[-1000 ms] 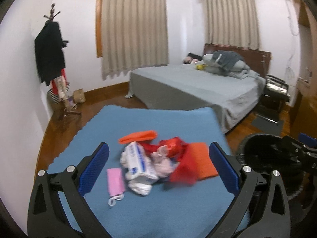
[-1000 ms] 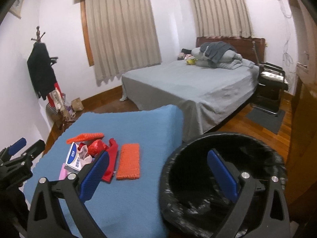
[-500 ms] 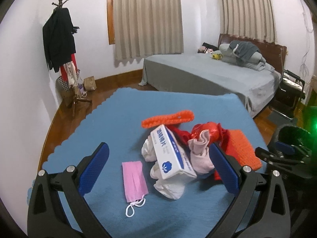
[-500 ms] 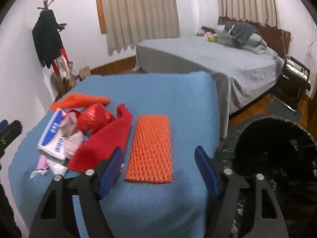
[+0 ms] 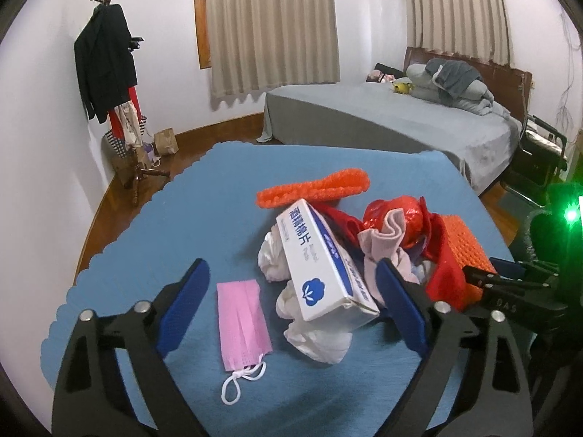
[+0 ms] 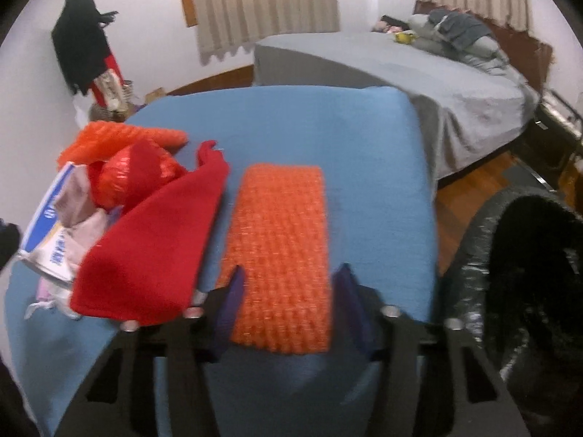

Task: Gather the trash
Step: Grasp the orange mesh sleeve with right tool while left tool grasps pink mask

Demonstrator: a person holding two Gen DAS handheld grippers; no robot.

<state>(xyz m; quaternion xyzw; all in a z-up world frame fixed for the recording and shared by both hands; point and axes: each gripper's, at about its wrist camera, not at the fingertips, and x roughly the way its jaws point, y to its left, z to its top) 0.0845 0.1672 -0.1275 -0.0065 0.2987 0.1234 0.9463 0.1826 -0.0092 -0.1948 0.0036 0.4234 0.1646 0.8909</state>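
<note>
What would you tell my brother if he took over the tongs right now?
Right tongs: jaws have just been closing around the near end of the flat orange foam net; whether the pads already press on it cannot be told.
Left tongs: open, jaws have just been closing a little, straddling the white and blue box and crumpled tissues, gripping nothing.
Things: pink mask, second orange net and red cloth lie on the blue mat. The black-lined bin stands at the mat's right edge.
Done: nothing visibly binned.
Left: everything.
</note>
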